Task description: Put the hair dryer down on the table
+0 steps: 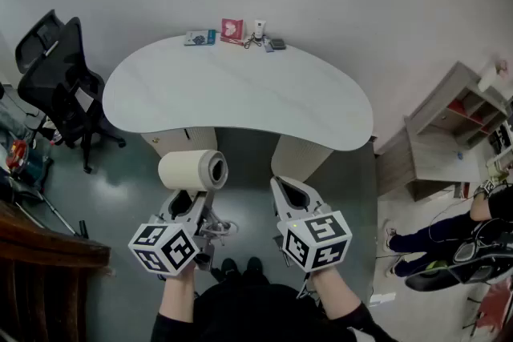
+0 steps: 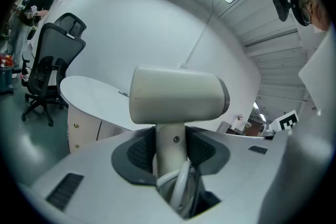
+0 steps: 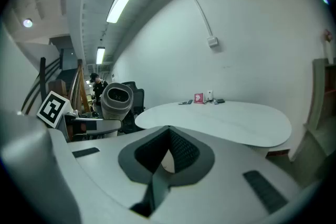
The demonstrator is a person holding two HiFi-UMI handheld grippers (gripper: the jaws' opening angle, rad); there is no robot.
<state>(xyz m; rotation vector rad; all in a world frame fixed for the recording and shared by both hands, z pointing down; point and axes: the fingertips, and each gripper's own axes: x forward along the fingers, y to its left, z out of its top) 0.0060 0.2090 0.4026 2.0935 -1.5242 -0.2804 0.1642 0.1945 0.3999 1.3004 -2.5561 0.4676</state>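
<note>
1. The left gripper [image 1: 191,203] holds the hair dryer [image 1: 192,170] by its handle. Its fingers [image 2: 137,150] stand fairly wide and are clamped on both sides of the handle. The barrel sits crosswise above them.
2. The right gripper [image 3: 168,136] carries nothing. Its fingers [image 3: 181,149] are closed together.
3. The hair dryer is in the air, short of the near edge of the counter [image 1: 240,96] and above the floor [image 1: 240,142].
4. Risk: the fingers open before the dryer is over the counter. Result: it drops to the floor.
5. Risk: the looped cord [image 2: 181,186] lies bunched between the left fingers below the handle. Result: on release it is likely to snag and drag or tip the dryer.
6. Risk: the barrel is round and the counter top looks smooth. Result: a dryer set on its barrel near the edge could roll off.
7. Risk: the load is top-heavy, so a loose grip could let it pivot.
8. Count, near to far:
   - grippers: two
   - hair dryer: one
   - cord: one
   - counter: one
   - office chair [image 1: 60,68] to the left: one
   - small items [image 1: 232,29] at the far edge, well clear of the near side: about four
</note>
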